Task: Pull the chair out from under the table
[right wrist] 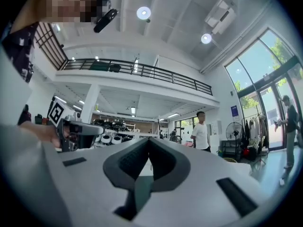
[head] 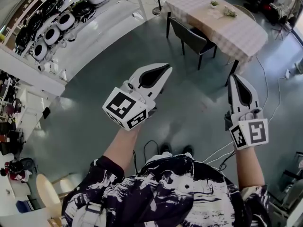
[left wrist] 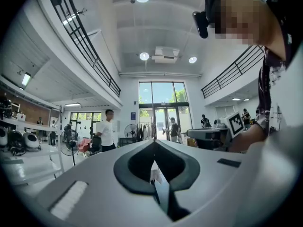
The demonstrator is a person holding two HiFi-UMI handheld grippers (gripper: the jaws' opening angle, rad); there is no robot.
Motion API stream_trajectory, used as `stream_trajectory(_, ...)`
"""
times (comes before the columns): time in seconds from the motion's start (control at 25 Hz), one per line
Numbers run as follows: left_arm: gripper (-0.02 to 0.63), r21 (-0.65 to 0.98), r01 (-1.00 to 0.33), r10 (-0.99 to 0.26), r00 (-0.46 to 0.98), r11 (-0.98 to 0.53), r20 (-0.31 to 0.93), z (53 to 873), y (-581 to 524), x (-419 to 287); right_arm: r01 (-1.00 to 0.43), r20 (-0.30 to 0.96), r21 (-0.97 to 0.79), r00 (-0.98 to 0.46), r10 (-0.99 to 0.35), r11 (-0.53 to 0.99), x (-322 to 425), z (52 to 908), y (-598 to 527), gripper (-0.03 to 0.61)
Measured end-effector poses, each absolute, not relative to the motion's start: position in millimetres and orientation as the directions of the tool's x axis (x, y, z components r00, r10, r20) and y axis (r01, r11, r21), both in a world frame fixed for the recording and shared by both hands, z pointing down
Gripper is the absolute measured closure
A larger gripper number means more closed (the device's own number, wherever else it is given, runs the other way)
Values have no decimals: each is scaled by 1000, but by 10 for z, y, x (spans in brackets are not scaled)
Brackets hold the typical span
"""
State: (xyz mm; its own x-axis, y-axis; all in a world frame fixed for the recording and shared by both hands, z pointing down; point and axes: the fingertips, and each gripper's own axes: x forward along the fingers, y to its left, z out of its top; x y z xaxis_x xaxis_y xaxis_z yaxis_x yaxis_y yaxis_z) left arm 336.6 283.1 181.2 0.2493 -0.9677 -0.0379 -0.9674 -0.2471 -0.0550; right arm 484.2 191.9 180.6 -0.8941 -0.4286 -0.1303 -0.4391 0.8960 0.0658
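A dark chair [head: 191, 37] stands tucked against the near long side of a table [head: 236, 30] that has a checked cloth, far ahead at the upper right of the head view. Both grippers are held up in the air well short of it, over the grey floor. My left gripper [head: 164, 70] is shut and empty, pointing up and right toward the chair. My right gripper [head: 235, 78] is also shut and empty, pointing toward the table's near end. In the gripper views, the jaws of the left gripper [left wrist: 154, 144] and the right gripper [right wrist: 149, 143] meet with nothing between them; neither view shows the chair.
White shelving with several round black-and-white devices [head: 59, 22] runs along the upper left. A fan stand [head: 156, 9] stands beyond the table. Cables [head: 267, 86] lie on the floor at the right. A pale chair [head: 47, 193] is at the lower left. A person in a white shirt [left wrist: 108, 130] stands far off.
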Motion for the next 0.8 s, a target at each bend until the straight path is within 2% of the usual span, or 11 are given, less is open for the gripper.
stream_trajectory(0.04,609,-54,-966,-965,256,-253,-61,1772,2832,3374,-432,-161,35,-892,-422,901,4859,1768,1895,567)
stream_trajectory(0.08,579,-56,-965,-962,260,-256,-86,1729,2828,3376,-426,-198,14,-888,-415,905,4879,1722,1873,340)
stream_trajectory(0.12,275,-64,-964,-958,263,-257,-112,1689,2819,3376,-427,-232,13,-881,-412,904,4905,1680,1854,219)
stream_trajectory(0.16,162,-80,-963,-955,265,-256,-131,1661,2813,3378,-433,-254,32,-875,-412,901,4930,1654,1843,162)
stream_trajectory(0.28,121,-132,-961,-957,261,-245,-125,1667,2792,3383,-434,-255,69,-878,-405,898,4984,1660,1807,81)
stream_trajectory(0.8,118,-129,-965,-968,238,-227,-79,1928,2998,2915,-395,-178,110,-911,-373,912,4500,1850,1905,77)
